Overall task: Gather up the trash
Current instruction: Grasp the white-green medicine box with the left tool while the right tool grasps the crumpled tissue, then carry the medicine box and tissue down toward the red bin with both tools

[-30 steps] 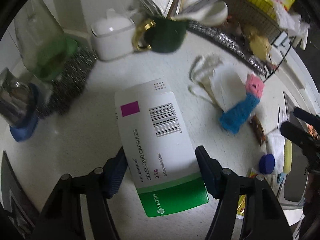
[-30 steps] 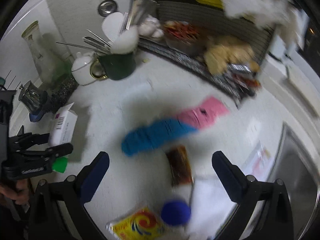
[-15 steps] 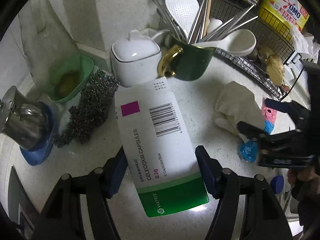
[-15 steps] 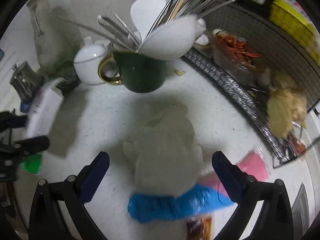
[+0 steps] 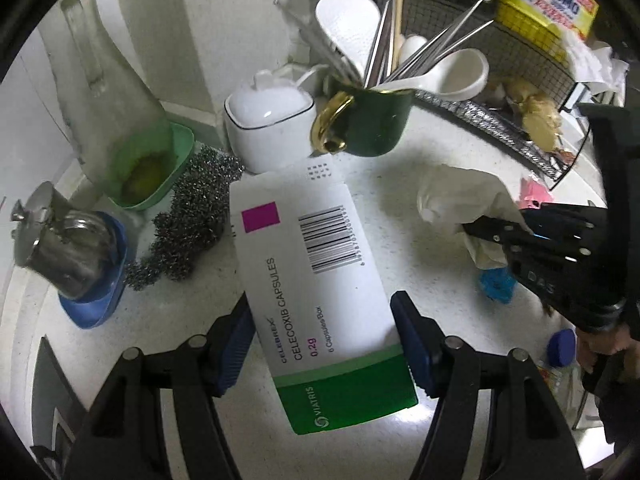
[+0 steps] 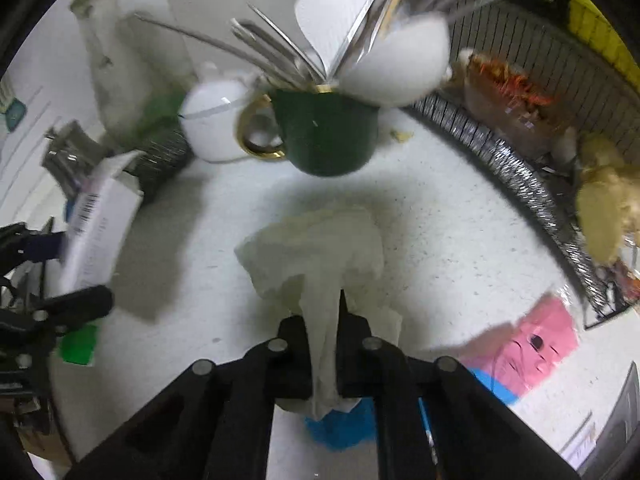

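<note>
My left gripper (image 5: 322, 336) is shut on a white and green medicine box (image 5: 316, 280) and holds it above the white counter (image 5: 420, 152). The box also shows at the left of the right wrist view (image 6: 98, 220). My right gripper (image 6: 323, 332) is shut on a crumpled white tissue (image 6: 320, 248) that lies on the counter in front of a green mug. In the left wrist view the right gripper (image 5: 492, 230) pinches the same tissue (image 5: 460, 196) at the right.
A green mug (image 5: 372, 124) full of cutlery, a white lidded pot (image 5: 266, 120), steel wool (image 5: 192, 220), a green dish (image 5: 152, 168) and a metal cup on a blue dish (image 5: 68, 248) crowd the back left. A pink and blue sock (image 6: 524, 344) lies right. A wire rack (image 6: 520, 136) runs behind.
My right gripper has moved forward and shut on the tissue; it was open half a second ago. My left gripper still holds the box and has shifted slightly.
</note>
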Motion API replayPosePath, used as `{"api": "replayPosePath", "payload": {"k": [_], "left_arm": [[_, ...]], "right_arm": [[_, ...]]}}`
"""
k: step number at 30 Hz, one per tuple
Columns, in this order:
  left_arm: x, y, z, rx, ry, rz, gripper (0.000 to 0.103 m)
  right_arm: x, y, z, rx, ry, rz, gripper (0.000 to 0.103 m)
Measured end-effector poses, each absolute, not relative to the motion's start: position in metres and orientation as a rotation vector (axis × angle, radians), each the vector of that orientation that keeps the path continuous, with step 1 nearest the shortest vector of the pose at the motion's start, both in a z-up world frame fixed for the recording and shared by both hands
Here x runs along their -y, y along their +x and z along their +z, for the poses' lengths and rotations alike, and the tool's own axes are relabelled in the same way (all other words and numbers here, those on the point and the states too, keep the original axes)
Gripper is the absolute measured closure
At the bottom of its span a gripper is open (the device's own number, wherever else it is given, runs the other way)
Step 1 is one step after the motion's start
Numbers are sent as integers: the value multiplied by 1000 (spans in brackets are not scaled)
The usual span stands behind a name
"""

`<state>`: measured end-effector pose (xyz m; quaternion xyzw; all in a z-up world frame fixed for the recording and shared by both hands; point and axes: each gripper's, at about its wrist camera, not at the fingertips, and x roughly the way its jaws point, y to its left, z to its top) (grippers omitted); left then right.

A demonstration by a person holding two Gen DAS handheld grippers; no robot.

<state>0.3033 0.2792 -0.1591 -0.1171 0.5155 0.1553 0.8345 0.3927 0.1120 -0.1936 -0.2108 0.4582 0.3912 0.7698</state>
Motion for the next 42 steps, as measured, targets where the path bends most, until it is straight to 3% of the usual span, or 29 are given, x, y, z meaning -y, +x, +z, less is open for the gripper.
{"api": "replayPosePath", "payload": {"k": [19, 29, 42], "left_arm": [[-103, 239, -74, -993, -66, 71, 38], [22, 165, -50, -954, 6, -75, 38], [142, 68, -44, -942, 82, -198, 38]], "right_arm": [[85, 256, -76, -942, -259, 558, 97], [210, 160, -50, -889, -169, 399, 97], [301, 46, -55, -868, -106, 290, 97]]}}
